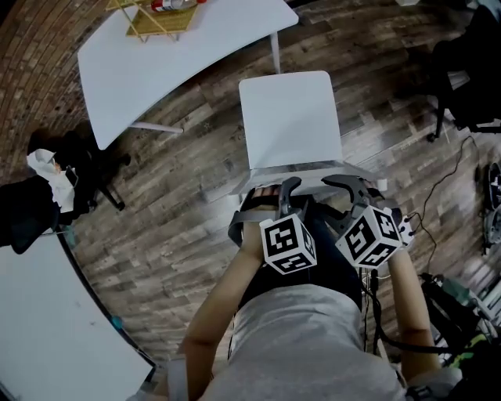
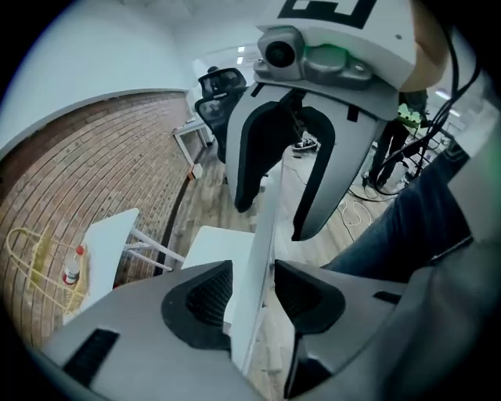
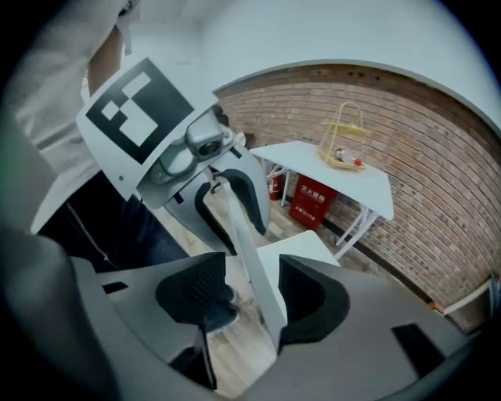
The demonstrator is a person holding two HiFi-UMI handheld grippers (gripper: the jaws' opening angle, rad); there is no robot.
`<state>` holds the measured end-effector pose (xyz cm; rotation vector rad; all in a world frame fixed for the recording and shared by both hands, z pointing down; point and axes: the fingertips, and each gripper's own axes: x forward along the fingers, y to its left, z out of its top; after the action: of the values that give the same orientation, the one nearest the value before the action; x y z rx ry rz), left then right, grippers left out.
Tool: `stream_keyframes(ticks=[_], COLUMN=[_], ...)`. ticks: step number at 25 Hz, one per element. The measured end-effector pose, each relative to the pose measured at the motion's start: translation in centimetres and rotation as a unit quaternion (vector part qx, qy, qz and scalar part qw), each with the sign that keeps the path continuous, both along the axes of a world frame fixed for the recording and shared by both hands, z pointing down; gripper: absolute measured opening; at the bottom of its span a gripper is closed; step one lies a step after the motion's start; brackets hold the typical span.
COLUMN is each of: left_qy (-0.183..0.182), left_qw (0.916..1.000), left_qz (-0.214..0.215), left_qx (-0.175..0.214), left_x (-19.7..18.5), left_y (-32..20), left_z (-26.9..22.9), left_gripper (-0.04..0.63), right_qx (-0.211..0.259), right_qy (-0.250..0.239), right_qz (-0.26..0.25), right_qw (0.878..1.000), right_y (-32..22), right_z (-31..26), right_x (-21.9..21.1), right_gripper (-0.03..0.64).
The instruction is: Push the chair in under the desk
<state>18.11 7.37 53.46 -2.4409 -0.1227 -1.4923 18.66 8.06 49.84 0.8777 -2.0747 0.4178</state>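
Note:
A white chair (image 1: pixel 290 117) stands on the wood floor, its seat facing the white desk (image 1: pixel 172 59) at the upper left. Both grippers sit over the top edge of its backrest (image 1: pixel 301 171). My left gripper (image 1: pixel 288 188) straddles the thin backrest panel (image 2: pixel 264 227), and its pads stand a little off the panel on either side. My right gripper (image 1: pixel 344 186) likewise has the backrest (image 3: pixel 246 251) between its jaws, with a clear gap at the left pad. The seat (image 3: pixel 301 251) and the desk (image 3: pixel 329 164) lie beyond the jaws.
A yellow wire basket (image 1: pixel 156 17) with a bottle stands on the desk. A red box (image 3: pixel 313 200) sits under it by the brick wall. A black office chair (image 1: pixel 470 70) and cables (image 1: pixel 446 188) are at the right, a white table (image 1: pixel 47 329) at the lower left.

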Motion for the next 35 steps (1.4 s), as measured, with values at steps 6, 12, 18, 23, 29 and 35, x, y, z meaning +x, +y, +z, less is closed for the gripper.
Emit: stream_keyframes(ticks=[6,12,18,23,29,35], left_qy=[-0.041,-0.071,-0.105,-0.132,-0.14,-0.144], left_qw=[0.9988,0.9958,0.9923,0.9876,0.9842,0.9859], left_qz=[0.026,0.033,0.038,0.054,0.063,0.057], left_qx=[0.007,0.046,0.053,0.065,0.088,0.063], left_x=[0.0,-0.2,-0.3,-0.3,-0.4,-0.4], left_y=[0.7,0.1,-0.1,-0.1,-0.3,-0.1], left_z=[1.5,2.4,3.4,4.5,4.8,4.9], left_gripper=[0.175,0.175,0.173,0.161,0.1,0.092], right_qx=[-0.016,-0.042,-0.049,-0.049,-0.038,-0.054], right_qy=[0.145,0.22,0.224,0.246,0.242,0.234], right_qz=[-0.13,-0.188,-0.194,-0.203,-0.183,-0.205], right_qw=[0.981,0.956,0.954,0.946,0.952,0.949], right_y=[1.4,2.5,2.4,1.8,0.8,1.1], right_z=[3.3,5.8,7.0,8.3,8.3,8.3], right_x=[1.2,2.5,2.1,1.8,1.9,1.9], right_gripper=[0.221,0.221,0.221,0.215,0.101,0.097])
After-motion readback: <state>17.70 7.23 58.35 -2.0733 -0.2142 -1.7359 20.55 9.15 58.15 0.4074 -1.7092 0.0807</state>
